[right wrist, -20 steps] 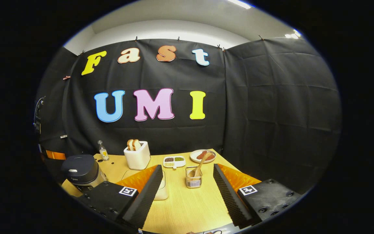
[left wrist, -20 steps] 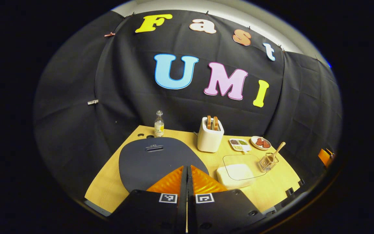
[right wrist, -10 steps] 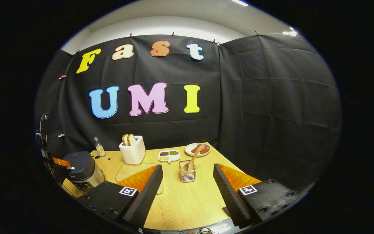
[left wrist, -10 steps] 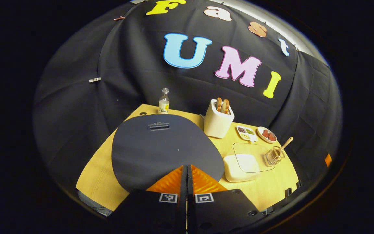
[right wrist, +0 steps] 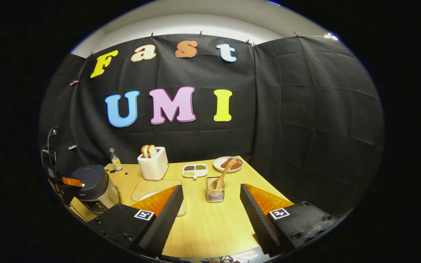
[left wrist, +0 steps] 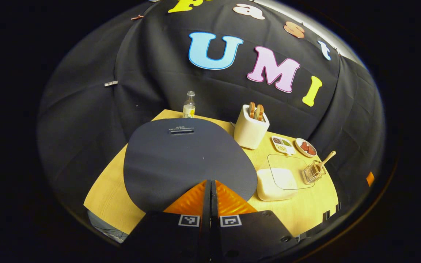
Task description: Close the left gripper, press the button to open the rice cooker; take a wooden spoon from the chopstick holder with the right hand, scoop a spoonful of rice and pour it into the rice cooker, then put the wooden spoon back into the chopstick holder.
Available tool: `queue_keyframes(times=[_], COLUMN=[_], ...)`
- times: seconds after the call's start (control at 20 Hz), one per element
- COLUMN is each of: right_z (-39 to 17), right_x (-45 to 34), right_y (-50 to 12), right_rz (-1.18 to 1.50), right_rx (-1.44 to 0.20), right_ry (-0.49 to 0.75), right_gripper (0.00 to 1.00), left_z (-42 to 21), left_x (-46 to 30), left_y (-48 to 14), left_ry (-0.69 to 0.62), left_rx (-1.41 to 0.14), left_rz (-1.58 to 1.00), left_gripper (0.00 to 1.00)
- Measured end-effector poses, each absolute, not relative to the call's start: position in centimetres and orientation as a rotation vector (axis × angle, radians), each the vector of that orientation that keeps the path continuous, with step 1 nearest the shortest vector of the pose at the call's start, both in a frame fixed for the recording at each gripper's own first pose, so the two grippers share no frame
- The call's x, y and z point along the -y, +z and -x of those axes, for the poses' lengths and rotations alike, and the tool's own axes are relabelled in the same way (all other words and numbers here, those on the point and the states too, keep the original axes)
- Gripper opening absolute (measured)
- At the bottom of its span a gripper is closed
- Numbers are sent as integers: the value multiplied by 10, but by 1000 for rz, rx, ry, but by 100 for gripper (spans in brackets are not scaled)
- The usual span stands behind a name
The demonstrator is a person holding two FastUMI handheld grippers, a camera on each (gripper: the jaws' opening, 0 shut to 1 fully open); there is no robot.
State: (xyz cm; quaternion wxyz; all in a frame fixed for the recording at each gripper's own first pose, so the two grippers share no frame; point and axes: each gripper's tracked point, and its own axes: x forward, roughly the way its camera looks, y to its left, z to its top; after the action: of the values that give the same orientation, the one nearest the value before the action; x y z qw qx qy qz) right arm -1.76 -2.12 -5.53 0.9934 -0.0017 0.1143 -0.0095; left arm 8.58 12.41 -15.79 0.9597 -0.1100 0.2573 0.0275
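The left gripper (left wrist: 210, 182) has its fingers pressed together with nothing between them, their tips at the near edge of the rice cooker (left wrist: 188, 160) lid; whether they touch the lid cannot be told from the left gripper view. The lid is down, a broad dark surface with a small slot near its far edge. From the right gripper view the same rice cooker (right wrist: 93, 188) stands at the left end of the wooden worktop (right wrist: 210, 226), and the left gripper (right wrist: 64, 181) shows at the lid's left edge. The right gripper (right wrist: 210, 208) hangs above the near middle of the worktop with its fingers spread wide apart and nothing between them. Beyond the gap stands the wire chopstick holder (right wrist: 215, 191), upright, with the wooden spoon (right wrist: 225, 173) leaning in it, handle tilted up to the right. In the left gripper view the chopstick holder (left wrist: 312, 173) and wooden spoon (left wrist: 325, 160) sit well to the right of the cooker. Between cooker and holder lies a white container of rice (left wrist: 274, 182) with a clear lid (left wrist: 291, 171) resting askew over it. Farther back stand a white toaster (right wrist: 153, 166) holding two bread slices, a small glass bottle (right wrist: 115, 160), a divided white dish (right wrist: 195, 170) of grains and a round plate (right wrist: 220, 168) with reddish food
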Motion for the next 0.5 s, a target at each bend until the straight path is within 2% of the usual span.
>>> queue_keyframes(times=[0.3, 0.5], right_z=[-16, -51], right_x=[22, 32], right_y=[-58, -57], right_rz=[-5, -26], right_rx=[-249, -239], right_ry=[34, 53], right_gripper=[98, 98], left_z=[-82, -71], left_x=[-128, -134], left_y=[-130, -53], left_ry=[114, 222], left_rx=[-418, -195], left_rz=[221, 158], left_gripper=[6, 7])
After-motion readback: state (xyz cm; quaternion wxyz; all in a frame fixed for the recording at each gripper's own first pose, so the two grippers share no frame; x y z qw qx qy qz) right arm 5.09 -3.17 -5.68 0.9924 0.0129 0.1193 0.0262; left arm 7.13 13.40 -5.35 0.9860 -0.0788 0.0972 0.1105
